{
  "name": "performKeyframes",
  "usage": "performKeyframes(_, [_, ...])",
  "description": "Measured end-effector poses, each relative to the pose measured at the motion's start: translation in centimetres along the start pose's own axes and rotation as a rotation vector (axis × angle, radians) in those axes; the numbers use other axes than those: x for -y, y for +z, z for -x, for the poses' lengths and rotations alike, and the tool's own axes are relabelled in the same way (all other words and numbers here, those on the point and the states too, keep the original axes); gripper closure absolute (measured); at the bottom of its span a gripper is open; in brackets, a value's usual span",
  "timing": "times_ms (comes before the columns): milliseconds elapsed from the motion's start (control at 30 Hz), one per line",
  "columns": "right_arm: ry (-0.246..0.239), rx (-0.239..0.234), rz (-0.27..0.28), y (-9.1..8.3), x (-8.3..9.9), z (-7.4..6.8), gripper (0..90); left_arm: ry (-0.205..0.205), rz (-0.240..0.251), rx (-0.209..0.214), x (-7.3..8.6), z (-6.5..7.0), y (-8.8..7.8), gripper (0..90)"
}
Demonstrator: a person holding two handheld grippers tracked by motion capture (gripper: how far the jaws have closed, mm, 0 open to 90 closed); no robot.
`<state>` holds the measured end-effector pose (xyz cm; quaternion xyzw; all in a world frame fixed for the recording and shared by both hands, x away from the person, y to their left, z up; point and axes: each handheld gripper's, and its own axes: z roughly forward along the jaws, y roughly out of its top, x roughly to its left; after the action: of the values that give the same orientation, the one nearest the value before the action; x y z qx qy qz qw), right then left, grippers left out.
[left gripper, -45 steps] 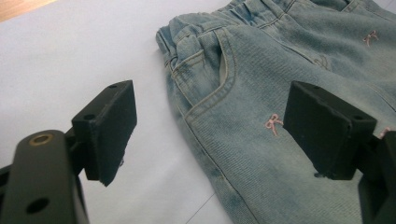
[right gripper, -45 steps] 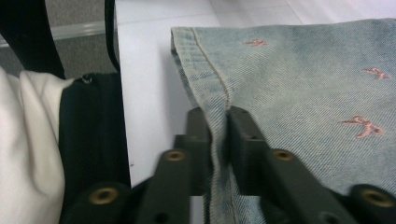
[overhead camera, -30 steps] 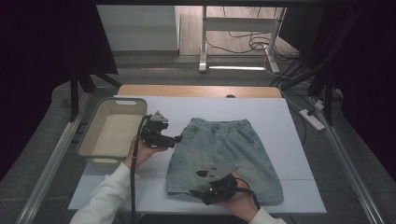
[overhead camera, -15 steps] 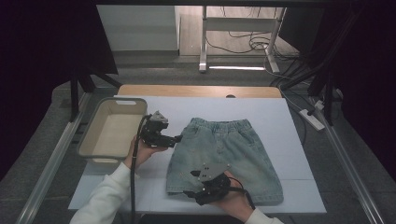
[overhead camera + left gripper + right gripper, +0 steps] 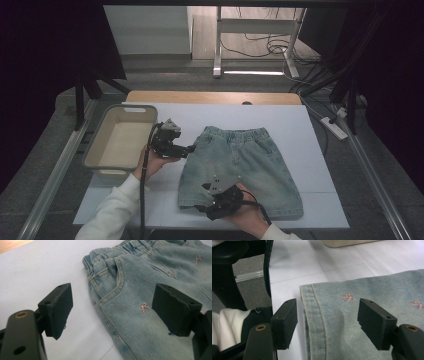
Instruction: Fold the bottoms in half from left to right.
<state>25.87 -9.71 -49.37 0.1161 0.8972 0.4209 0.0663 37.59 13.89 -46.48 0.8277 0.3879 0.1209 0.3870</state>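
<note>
From above, the denim shorts [image 5: 240, 167] lie flat at the middle of the white worktop [image 5: 310, 130], waistband on the far side, with a beige bin [image 5: 120, 137] just off their left. The left tongs [image 5: 187, 149] hover at the shorts' left waist corner, hand cocked so they aim across at the fabric; the right tongs [image 5: 202, 207] sit low at the near left leg hem, wrist tucked in from the worktop's near edge. Over to the left gripper view: left tongs [image 5: 112, 312] spread wide, nothing between them, the shorts [image 5: 150, 302] and their pocket straddled underneath. Now the right gripper view: right tongs [image 5: 328, 323] also wide apart and empty, bracketing the hem corner of the shorts [image 5: 362, 315]. The danger, I'd say: a close this flat could skate over the denim, or nip just the top layer, leaving the shorts dragging crooked.
</note>
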Motion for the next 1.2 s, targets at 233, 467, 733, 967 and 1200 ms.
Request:
performKeyframes(233, [-0.008, -0.006, -0.012, 0.4, 0.0, -0.1, 31.7, -0.002, -0.004, 0.002, 0.0, -0.1, 0.2, 17.9])
performKeyframes(467, [-0.02, -0.011, -0.01, 0.9, -0.4, -0.2, 31.5, -0.006, 0.007, -0.001, 0.0, -0.1, -0.1, 17.9])
performKeyframes(733, [-0.04, -0.032, -0.03, 2.3, -1.1, -0.3, 31.0, -0.009, 0.007, 0.0, 0.0, -0.2, -0.2, 17.9])
performKeyframes(967, [-0.05, -0.054, -0.045, 3.9, -1.8, -0.6, 30.7, -0.013, 0.011, -0.007, 0.1, -0.2, -0.5, 17.8])
performKeyframes(1200, [-0.072, -0.067, -0.07, 5.3, -2.5, -1.0, 30.4, -0.024, 0.017, -0.014, 0.3, -0.4, -0.8, 17.8])
